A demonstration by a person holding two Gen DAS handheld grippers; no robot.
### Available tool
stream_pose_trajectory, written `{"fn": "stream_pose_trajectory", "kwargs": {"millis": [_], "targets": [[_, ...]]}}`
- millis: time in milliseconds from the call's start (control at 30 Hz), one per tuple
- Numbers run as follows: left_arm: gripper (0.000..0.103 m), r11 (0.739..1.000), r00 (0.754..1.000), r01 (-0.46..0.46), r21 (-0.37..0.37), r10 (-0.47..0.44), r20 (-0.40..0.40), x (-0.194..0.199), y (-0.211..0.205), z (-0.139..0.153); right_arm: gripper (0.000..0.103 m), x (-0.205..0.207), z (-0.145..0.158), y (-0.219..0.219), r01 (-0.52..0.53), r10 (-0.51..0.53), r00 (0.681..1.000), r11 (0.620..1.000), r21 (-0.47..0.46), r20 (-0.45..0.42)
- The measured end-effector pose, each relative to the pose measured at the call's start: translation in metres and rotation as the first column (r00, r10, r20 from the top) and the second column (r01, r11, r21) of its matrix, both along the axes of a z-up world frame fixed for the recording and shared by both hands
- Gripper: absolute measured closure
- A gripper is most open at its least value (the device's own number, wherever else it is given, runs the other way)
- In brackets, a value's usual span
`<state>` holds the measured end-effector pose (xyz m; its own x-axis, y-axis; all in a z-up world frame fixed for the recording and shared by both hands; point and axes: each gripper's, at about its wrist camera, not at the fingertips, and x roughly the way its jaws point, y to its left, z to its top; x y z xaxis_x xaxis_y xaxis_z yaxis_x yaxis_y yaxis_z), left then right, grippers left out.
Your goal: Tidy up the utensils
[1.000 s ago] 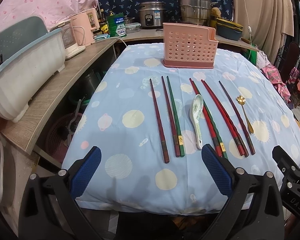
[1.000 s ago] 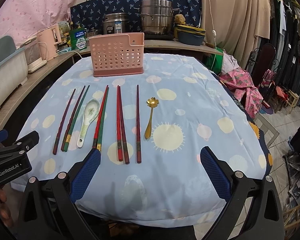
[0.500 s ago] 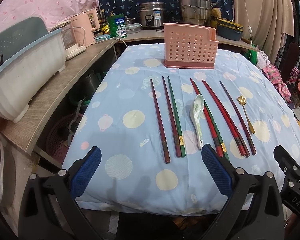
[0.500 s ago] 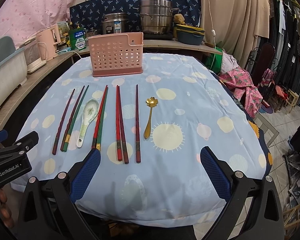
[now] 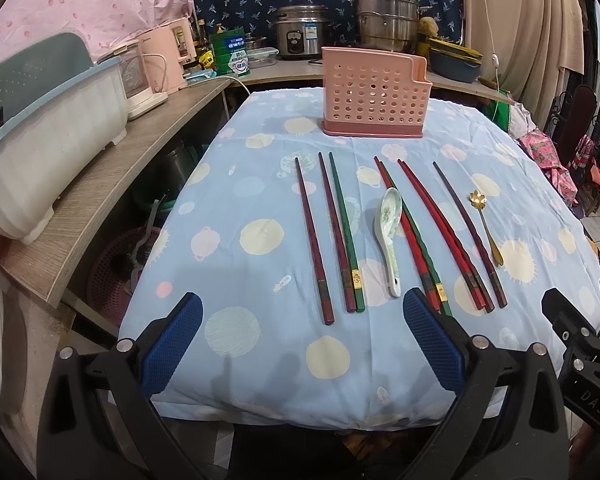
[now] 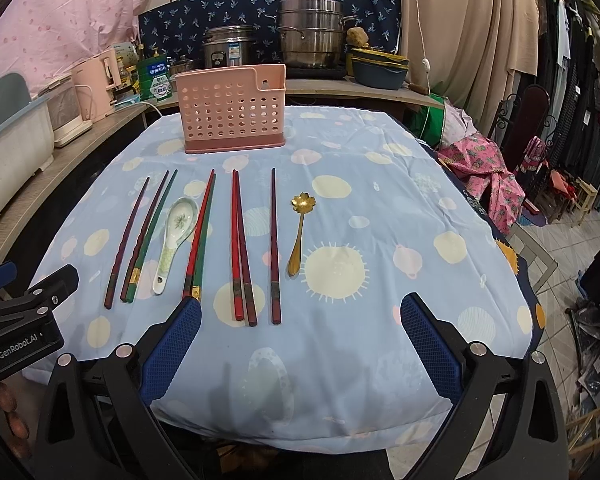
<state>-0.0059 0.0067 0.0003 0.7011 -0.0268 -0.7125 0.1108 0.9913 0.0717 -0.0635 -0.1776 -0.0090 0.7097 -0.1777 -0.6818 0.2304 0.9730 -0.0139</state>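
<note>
Chopstick ends [image 5: 436,300] behind left claw [image 5: 300,344]

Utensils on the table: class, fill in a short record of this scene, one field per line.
holder: pink basket upright at the table's far end, seemingly empty
chopsticks: eight chopsticks flat in a row, tips toward the basket
spoons: white spoon among the chopsticks; gold spoon at the right end
surface: blue spotted cloth
left gripper: open, empty
right gripper: open, empty

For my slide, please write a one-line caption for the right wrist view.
Open right gripper faces chopsticks, a ceramic spoon and a gold spoon laid before a pink utensil holder.
</note>
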Motion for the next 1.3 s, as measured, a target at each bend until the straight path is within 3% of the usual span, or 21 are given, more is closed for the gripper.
{"fn": "stream_pose_trajectory", "kwargs": {"millis": [633, 867, 1033, 1300], "targets": [[0.007, 1.0, 0.999, -0.022, -0.018, 0.021, -0.03, 0.006, 0.006, -0.004, 0.007, 0.0, -0.002, -0.004, 0.004, -0.004, 1.0, 1.0, 0.002, -0.008], [0.007, 0.997, 0.991, -0.08, -0.021, 0.078, -0.106, 0.03, 0.024, -0.032, 0.007, 0.006, -0.015, -0.026, 0.053, -0.053, 0.998, 0.998, 0.036, -0.022], [0.008, 0.998, 0.988, -0.068, -0.015, 0.065, -0.138, 0.04, 0.023, -0.051, 0.007, 0.018, -0.027, -0.036, 0.069, -0.066, 0.996, 0.996, 0.052, -0.056], [0.018, 0.998, 0.982, -0.056, -0.02, 0.051, -0.184, 0.059, 0.024, -0.071, 0.007, 0.042, -0.04, -0.043, 0.068, -0.063, 0.995, 0.996, 0.056, -0.081]]}}
